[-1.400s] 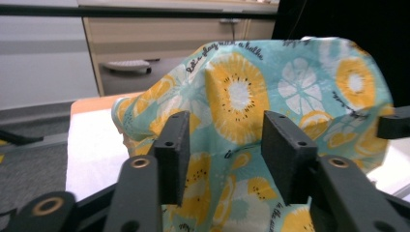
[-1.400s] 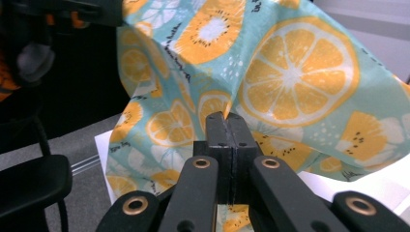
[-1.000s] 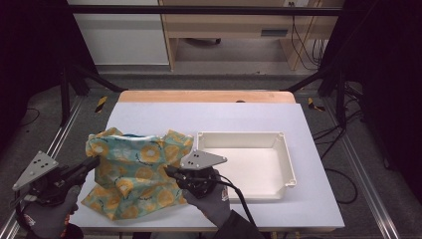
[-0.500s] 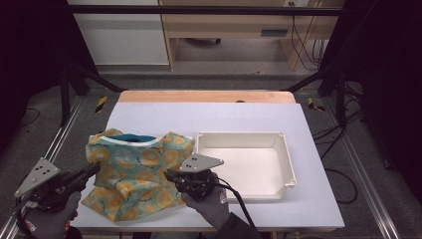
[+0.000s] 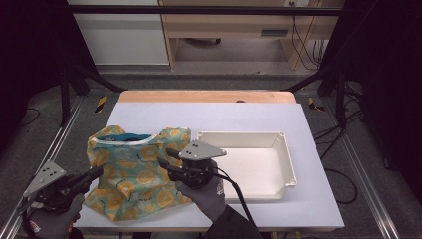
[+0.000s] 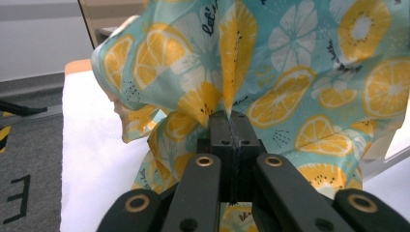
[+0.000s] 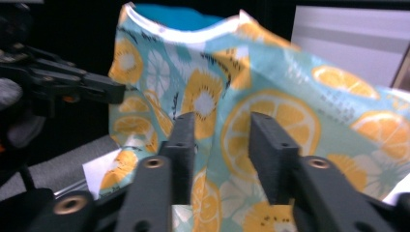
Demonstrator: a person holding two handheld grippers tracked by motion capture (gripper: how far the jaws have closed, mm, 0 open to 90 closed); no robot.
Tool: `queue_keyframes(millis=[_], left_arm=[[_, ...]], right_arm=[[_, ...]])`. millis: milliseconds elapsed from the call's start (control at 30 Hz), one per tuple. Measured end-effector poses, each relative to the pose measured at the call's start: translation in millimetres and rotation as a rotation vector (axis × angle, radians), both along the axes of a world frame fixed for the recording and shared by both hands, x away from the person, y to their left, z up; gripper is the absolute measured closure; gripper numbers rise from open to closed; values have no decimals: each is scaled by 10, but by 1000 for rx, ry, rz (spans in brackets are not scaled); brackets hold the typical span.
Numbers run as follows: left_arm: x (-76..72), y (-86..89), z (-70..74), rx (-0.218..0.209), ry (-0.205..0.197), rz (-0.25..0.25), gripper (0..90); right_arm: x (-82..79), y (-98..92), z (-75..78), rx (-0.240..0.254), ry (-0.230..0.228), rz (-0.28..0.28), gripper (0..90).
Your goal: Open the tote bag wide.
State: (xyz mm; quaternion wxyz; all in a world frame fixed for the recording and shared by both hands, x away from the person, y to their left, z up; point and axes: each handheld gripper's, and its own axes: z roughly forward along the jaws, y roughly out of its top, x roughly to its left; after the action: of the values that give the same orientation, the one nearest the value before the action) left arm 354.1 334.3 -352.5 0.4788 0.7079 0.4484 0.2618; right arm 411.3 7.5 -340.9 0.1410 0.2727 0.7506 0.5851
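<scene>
A teal cloth [image 5: 134, 169] printed with orange slices lies bunched on the white table [image 5: 224, 119], left of centre. My left gripper [image 5: 94, 174] comes in from the lower left and is shut on a fold of the cloth's [image 6: 290, 72] left edge, which is pinched at the jaw tips [image 6: 231, 118]. At the cloth's right side my right gripper [image 5: 166, 158] has just been opening its jaws. They stand apart with the cloth [image 7: 270, 82] in the gap, and the pads [image 7: 183, 140] do not press on it. The left gripper [image 7: 118, 92] shows across the cloth.
A shallow white tray [image 5: 286, 164] sits right of the cloth, close to my right hand. A wooden strip [image 5: 206, 96] runs along the table's far edge. Dark frame legs and cables stand on the floor at both sides.
The right gripper's jaws have parted and let go of the cloth's right side. The left gripper keeps its pinch and has hardly moved.
</scene>
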Motion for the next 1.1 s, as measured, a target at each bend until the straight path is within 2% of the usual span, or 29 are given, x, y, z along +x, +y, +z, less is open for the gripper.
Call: queue_keyframes(millis=[67,167,267,367,467,667,733,833,900,967,1033,1100], left_arm=[[1,-1,-7,-1,2,-1,900],[8,-3,-19,-1,8,-4,900],[11,-7,-22,-5,9,-3,900],[4,14,-6,-23,2,2,876],[-17,58,35,-45,-18,19,776],[-62,119,191,-65,-85,63,576],[-37,134,241,-67,-107,75,534],[44,138,279,-66,-112,71,487],[102,131,273,-55,-97,65,486],[151,122,250,-45,-71,65,528],[177,115,227,-24,-50,61,624],[184,101,204,-14,-36,49,758]], right_arm=[[14,27,-39,-24,6,-11,767],[31,12,-83,-29,26,-8,900],[26,-36,-95,-23,39,13,900],[-13,-77,-93,-22,32,26,900],[-51,-106,-110,-23,35,31,900],[-83,-105,-195,-44,57,51,900],[-90,-89,-222,-54,65,57,900],[-101,-71,-261,-69,74,64,900],[-102,-68,-287,-71,79,67,900],[-98,-69,-311,-73,87,69,900],[-96,-67,-334,-74,92,73,900],[-96,-62,-352,-74,96,74,900]])
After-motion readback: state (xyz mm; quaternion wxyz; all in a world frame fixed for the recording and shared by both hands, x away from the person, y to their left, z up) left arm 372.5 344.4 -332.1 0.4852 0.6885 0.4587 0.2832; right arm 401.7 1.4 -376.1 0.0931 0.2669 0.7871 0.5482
